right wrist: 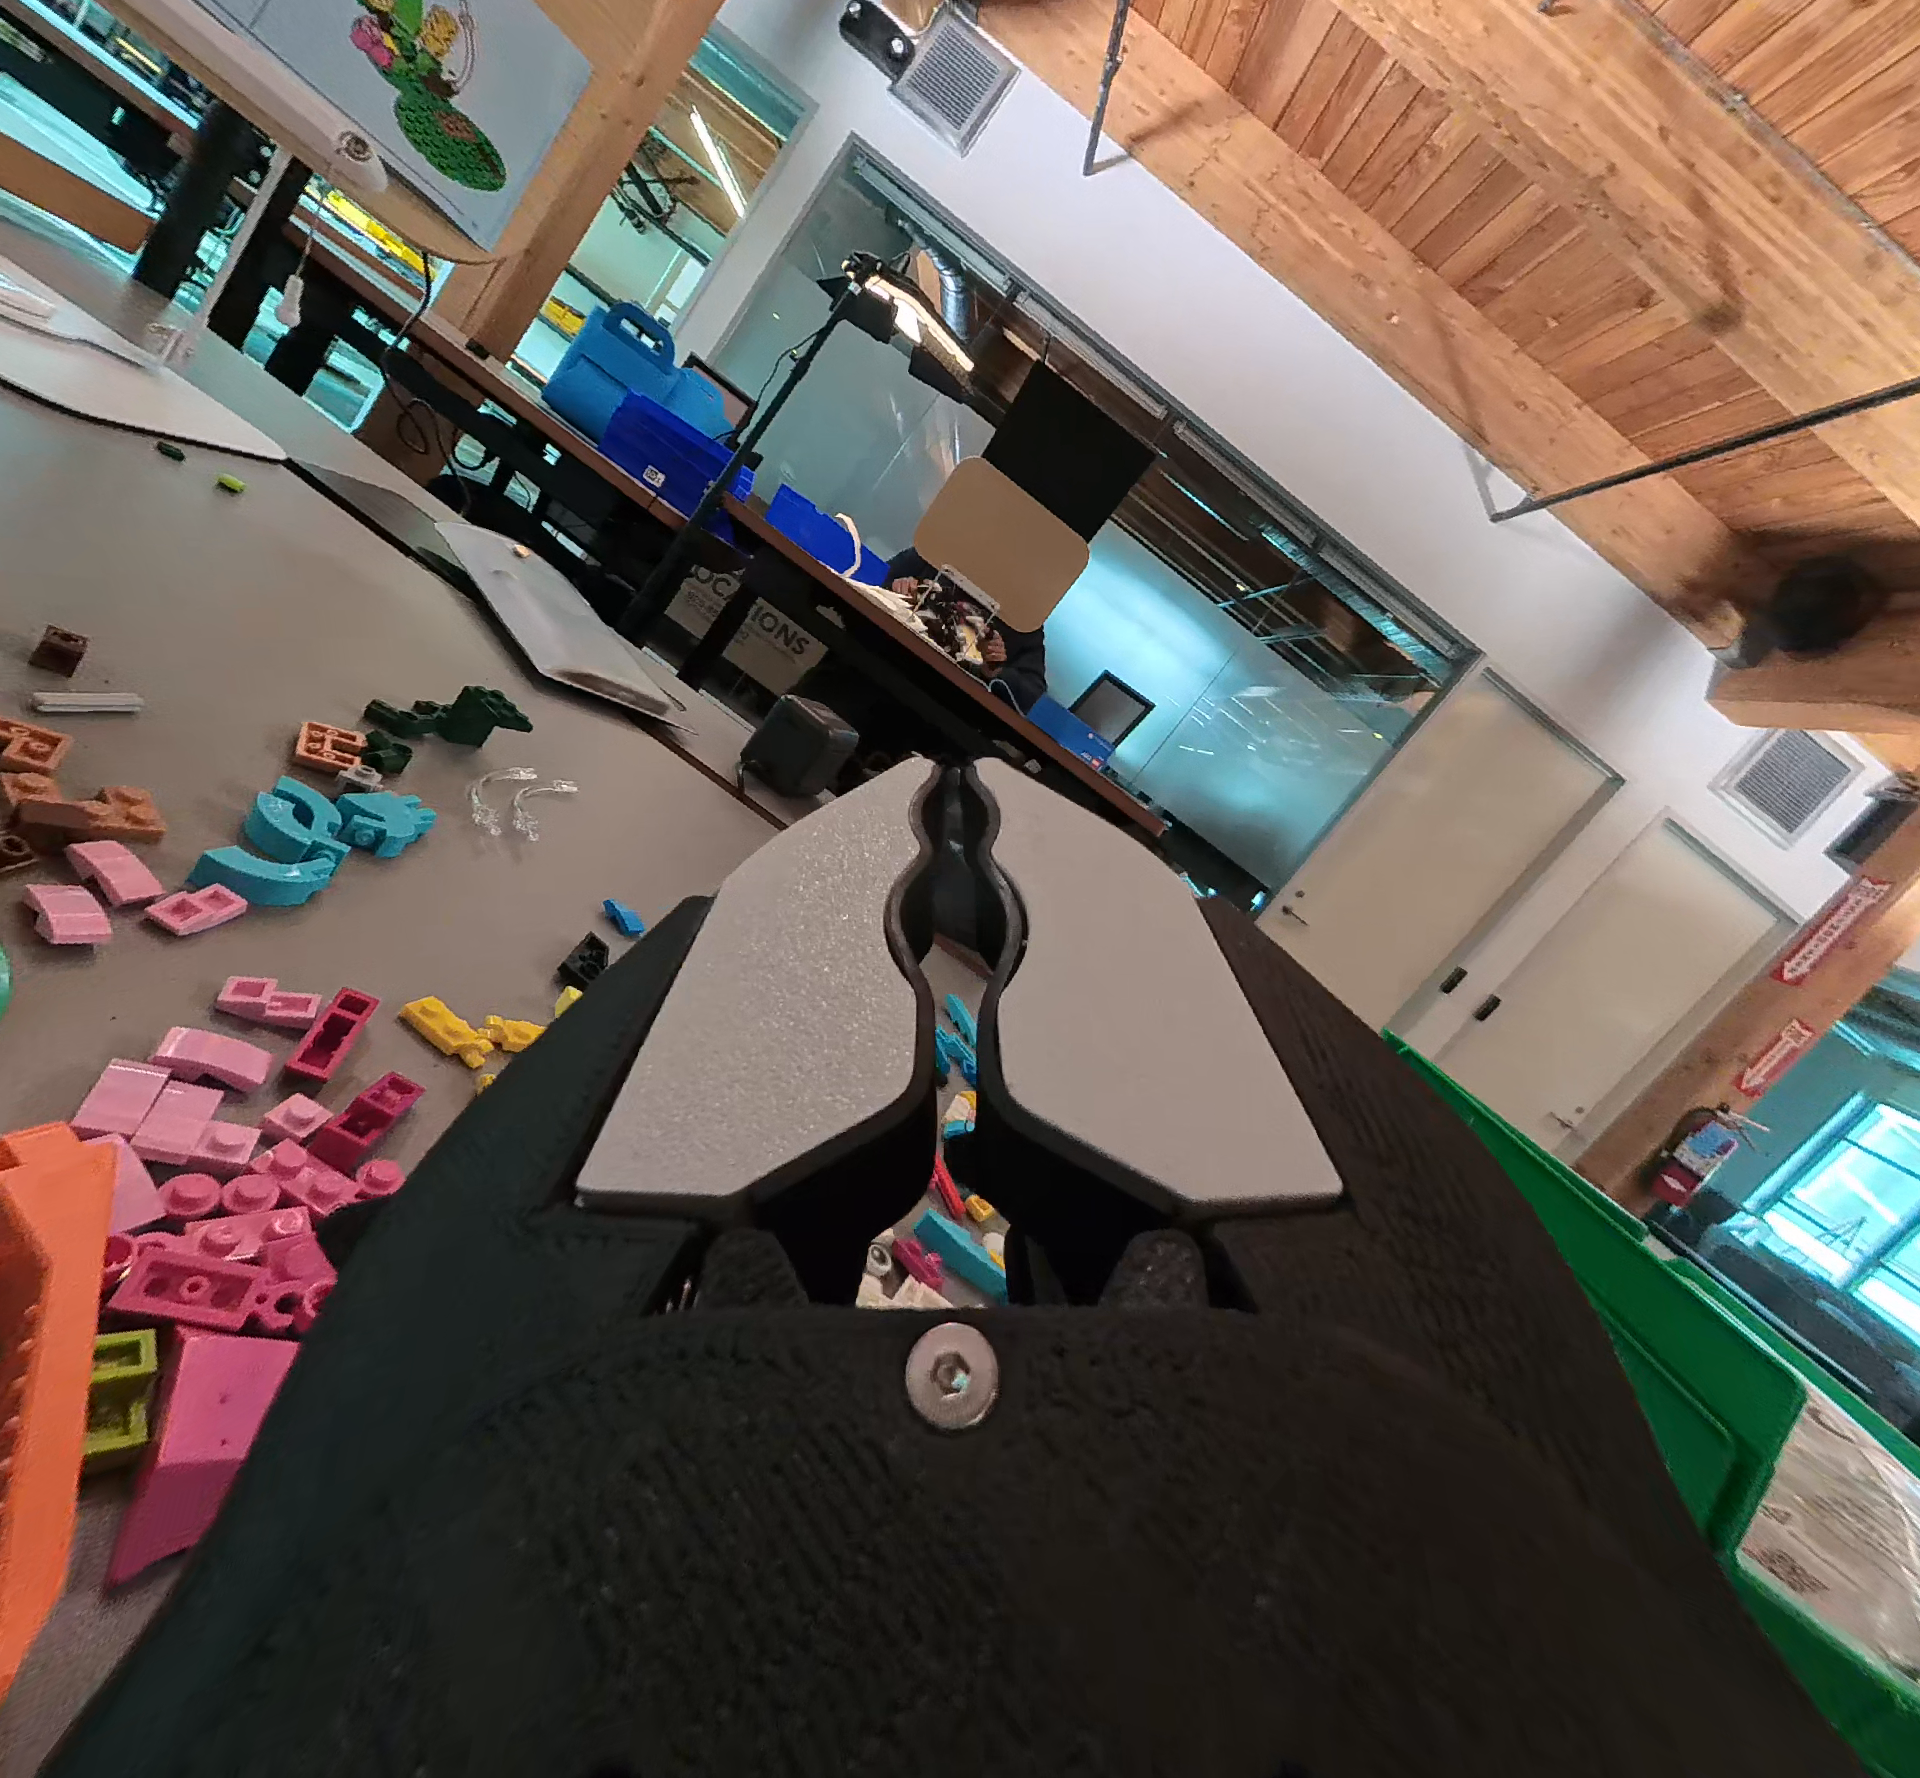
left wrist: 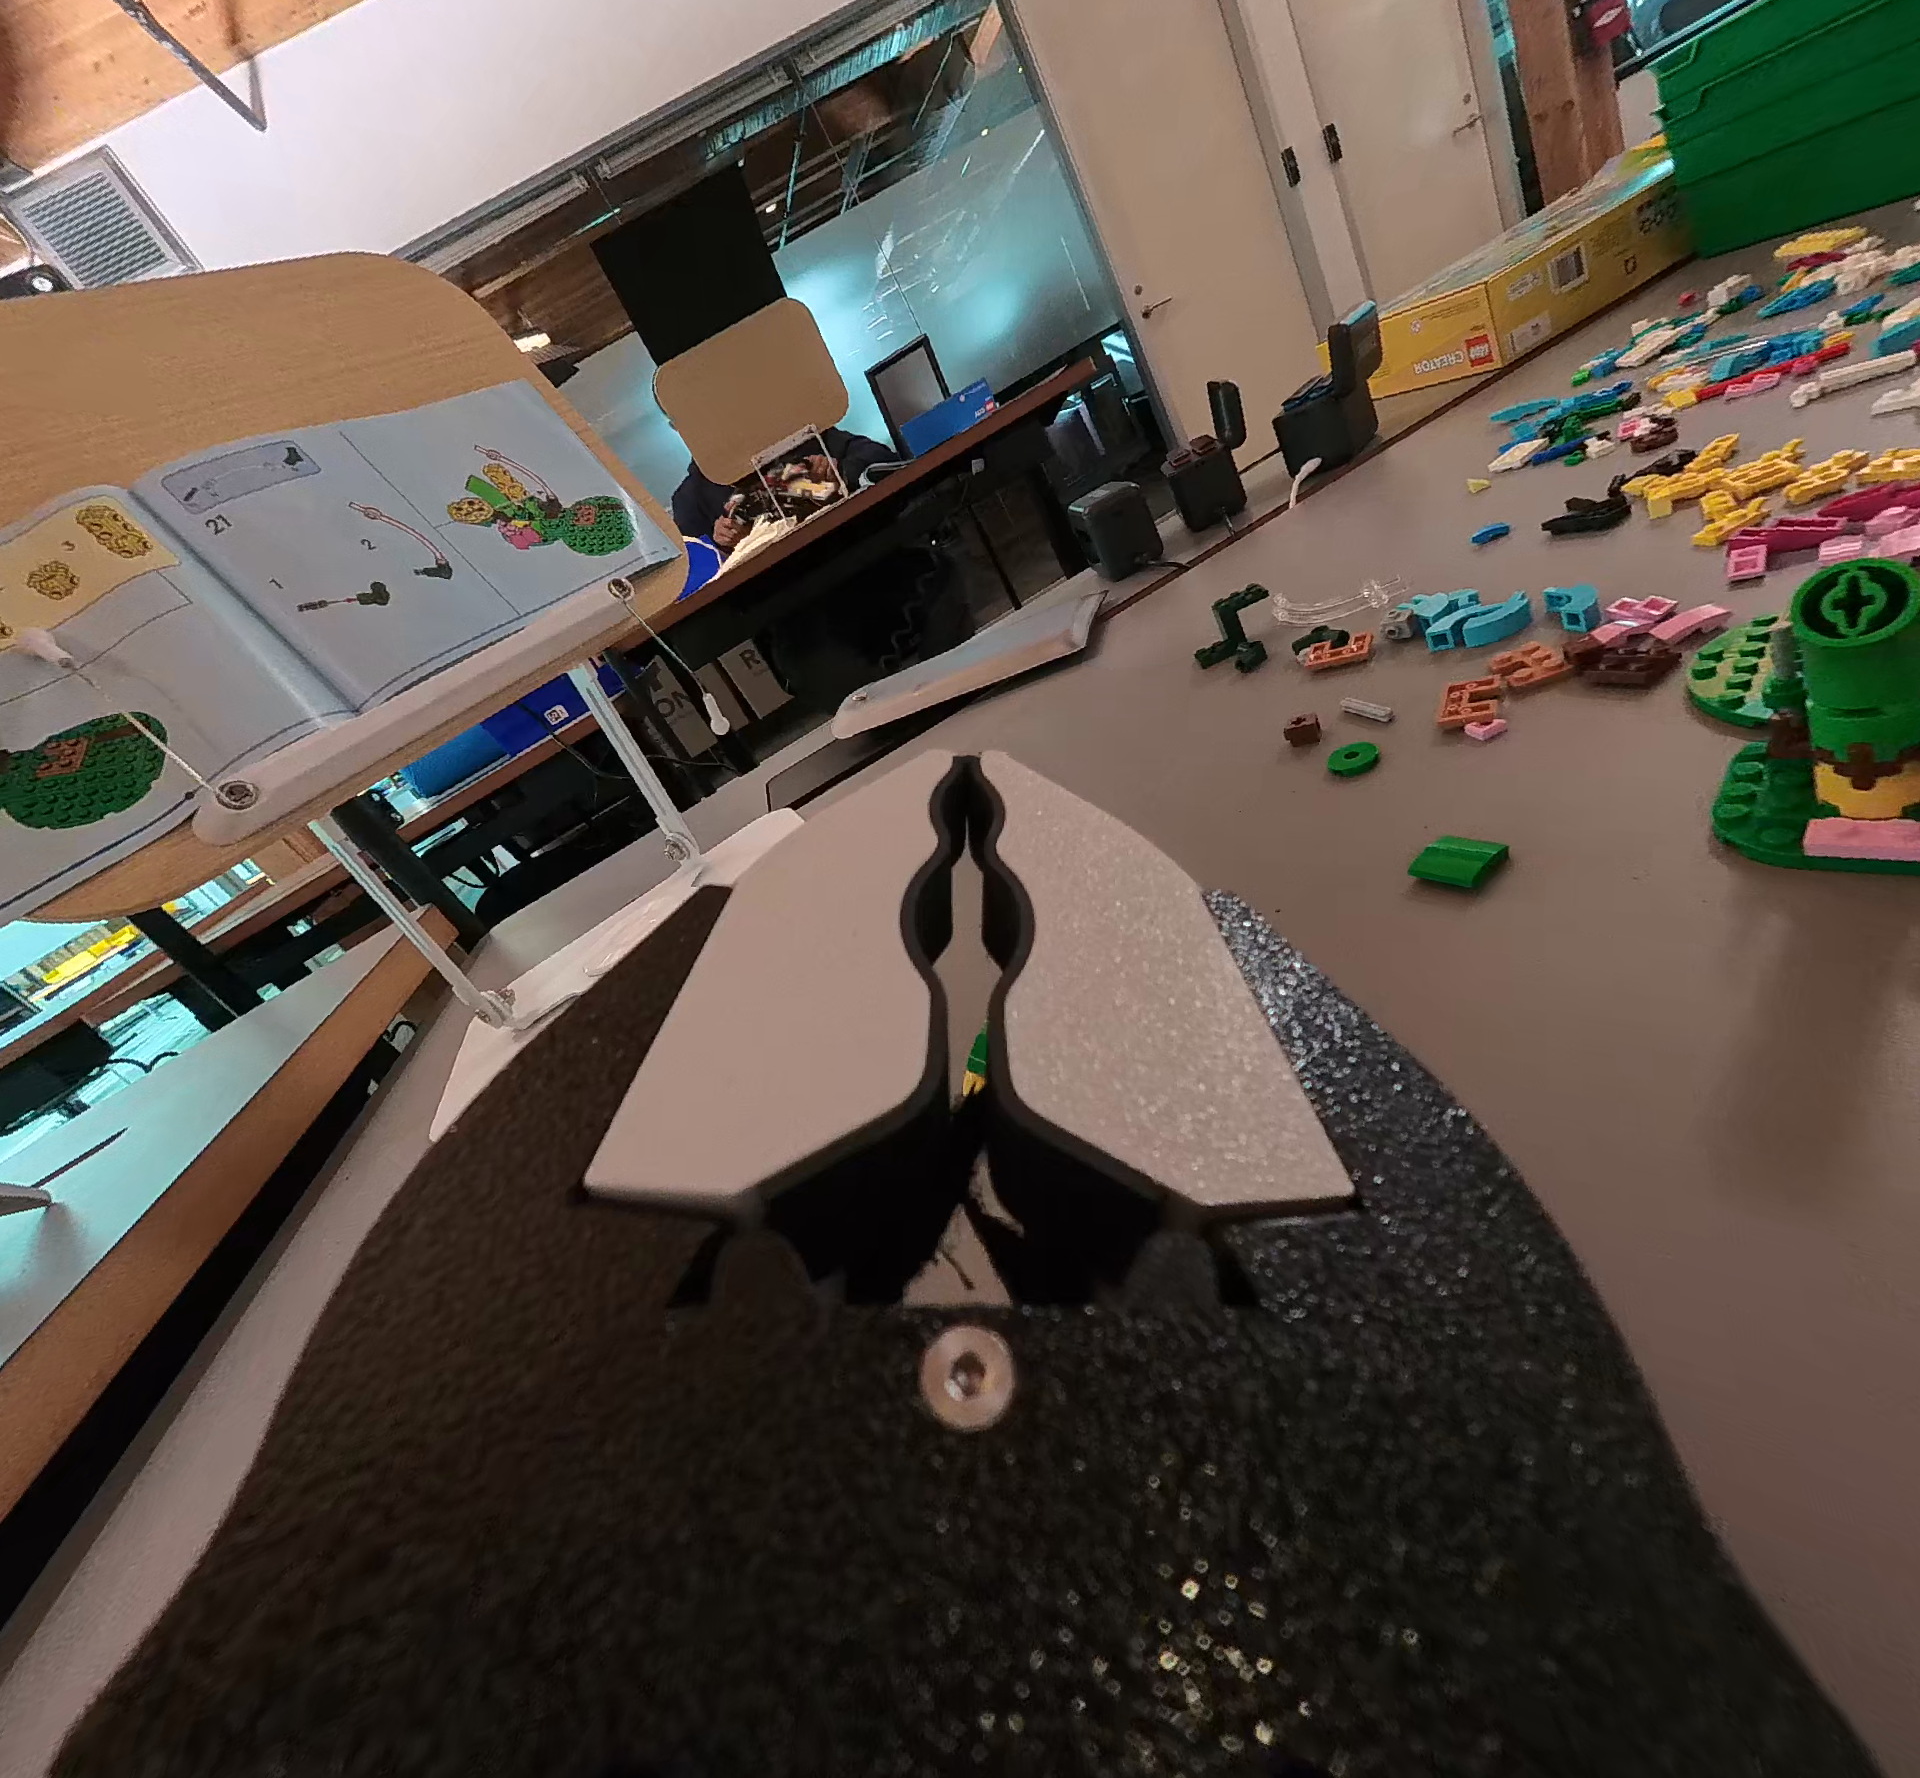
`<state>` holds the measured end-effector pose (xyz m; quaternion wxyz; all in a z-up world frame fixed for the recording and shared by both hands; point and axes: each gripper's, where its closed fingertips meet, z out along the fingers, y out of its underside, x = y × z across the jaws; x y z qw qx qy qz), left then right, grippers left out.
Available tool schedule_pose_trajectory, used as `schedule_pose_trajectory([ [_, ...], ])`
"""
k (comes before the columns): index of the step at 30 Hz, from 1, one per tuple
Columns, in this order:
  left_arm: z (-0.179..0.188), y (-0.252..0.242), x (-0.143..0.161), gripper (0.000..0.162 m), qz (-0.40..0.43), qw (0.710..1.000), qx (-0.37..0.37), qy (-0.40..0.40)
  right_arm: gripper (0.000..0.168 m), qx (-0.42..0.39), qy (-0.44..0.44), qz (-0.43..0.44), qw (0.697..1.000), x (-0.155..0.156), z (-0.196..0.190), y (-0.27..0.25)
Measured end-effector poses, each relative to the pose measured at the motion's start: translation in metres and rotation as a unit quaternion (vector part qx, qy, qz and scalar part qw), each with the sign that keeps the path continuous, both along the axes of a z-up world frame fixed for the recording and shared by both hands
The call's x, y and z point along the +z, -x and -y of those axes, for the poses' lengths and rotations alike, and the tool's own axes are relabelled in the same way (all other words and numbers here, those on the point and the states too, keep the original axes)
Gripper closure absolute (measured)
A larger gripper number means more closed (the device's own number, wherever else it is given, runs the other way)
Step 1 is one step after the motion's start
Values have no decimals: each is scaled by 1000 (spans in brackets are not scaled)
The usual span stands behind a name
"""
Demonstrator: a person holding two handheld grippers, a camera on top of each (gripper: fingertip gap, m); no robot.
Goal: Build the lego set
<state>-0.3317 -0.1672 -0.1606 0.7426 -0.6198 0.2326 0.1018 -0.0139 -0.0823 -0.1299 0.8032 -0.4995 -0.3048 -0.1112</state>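
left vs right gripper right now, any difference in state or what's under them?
The left gripper has its tips touching, with a green sliver showing in the gap between its fingers; the right gripper is shut at the tips with no piece seen held. The left points toward the instruction booklet on its stand; the right hangs over loose pink bricks. Both are raised off the grey table.

Loose bricks (left wrist: 1704,481) lie on the table (left wrist: 1351,1053), the instruction booklet (left wrist: 312,575) to their left.
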Motion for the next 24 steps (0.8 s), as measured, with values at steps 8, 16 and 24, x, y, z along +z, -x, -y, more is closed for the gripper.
schedule_pose_trajectory([
  [8, 0, -2, -1, 162, -5, 1000, -4, 2, 164, -67, 7, -186, 980, 22, -8, -65],
  [16, 0, -3, -2, 162, -6, 1000, -6, 4, 168, -86, 29, -262, 961, 20, -13, -92],
  [24, 0, -5, -4, 162, -14, 1000, -9, 9, 168, -82, 55, -322, 942, 14, -19, -106],
])
